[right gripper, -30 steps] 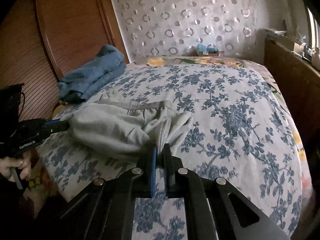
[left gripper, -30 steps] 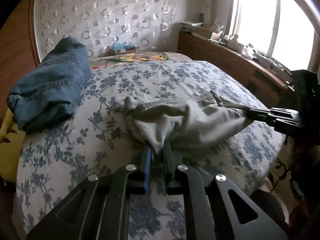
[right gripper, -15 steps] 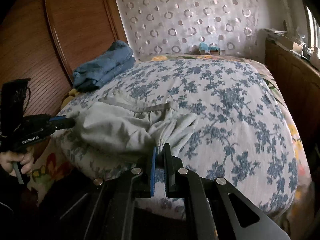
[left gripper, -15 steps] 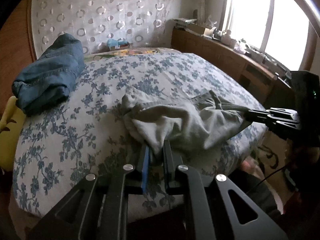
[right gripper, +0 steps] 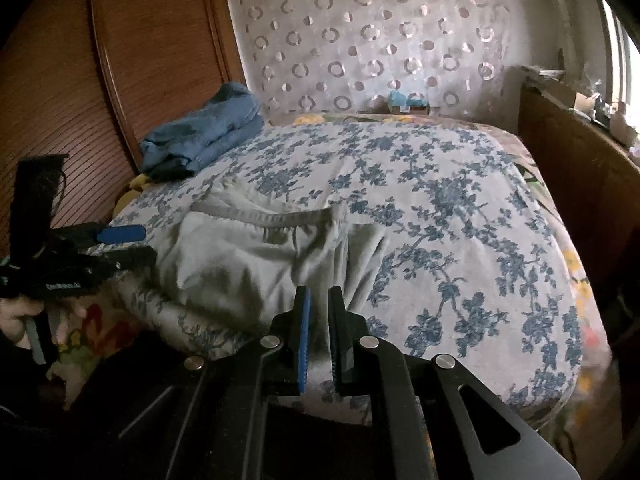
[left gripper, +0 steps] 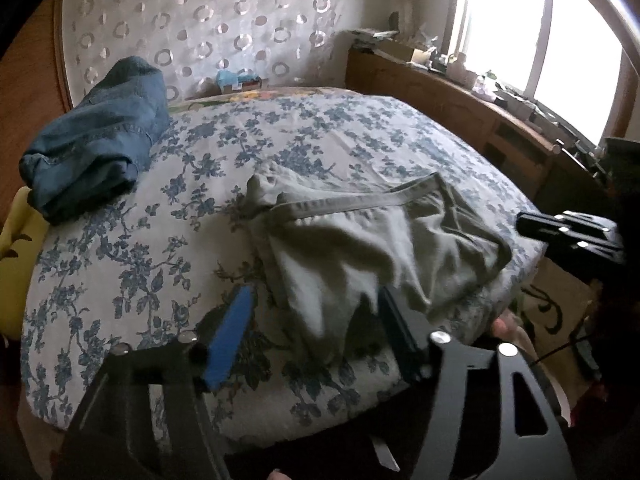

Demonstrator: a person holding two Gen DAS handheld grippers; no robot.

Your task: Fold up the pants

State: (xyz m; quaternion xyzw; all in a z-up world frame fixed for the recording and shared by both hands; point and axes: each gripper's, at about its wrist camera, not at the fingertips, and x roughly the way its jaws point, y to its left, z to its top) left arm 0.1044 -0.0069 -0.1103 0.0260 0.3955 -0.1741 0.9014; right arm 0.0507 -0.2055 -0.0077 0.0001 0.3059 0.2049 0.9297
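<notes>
Grey-green pants (left gripper: 360,240) lie crumpled and slack on the flowered bed (left gripper: 120,280), waistband facing the headboard. My left gripper (left gripper: 316,292) is at their near end. Its jaws are opening and stand wide, with a blurred fold of cloth loose between them, touching neither pad. In the right wrist view the pants (right gripper: 240,256) lie left of centre and my right gripper (right gripper: 320,292) is at their near hem. Its jaws are opening a little, with a narrow gap. In the left wrist view the right gripper (left gripper: 520,222) is just off the pants' corner. The left gripper (right gripper: 140,245) shows at the left.
Folded blue jeans (left gripper: 100,140) lie at the bed's far left by the wooden headboard (right gripper: 140,60). A wooden ledge (left gripper: 460,92) with clutter runs under the window on the right. A small blue item (right gripper: 406,100) sits at the bed's head. A hand (right gripper: 16,320) holds the left gripper.
The left jaws have sprung wide and let go of the pants' hem. The cloth stretched between the two grippers has gone slack on the bed, and its corner has come off the right gripper's tip.
</notes>
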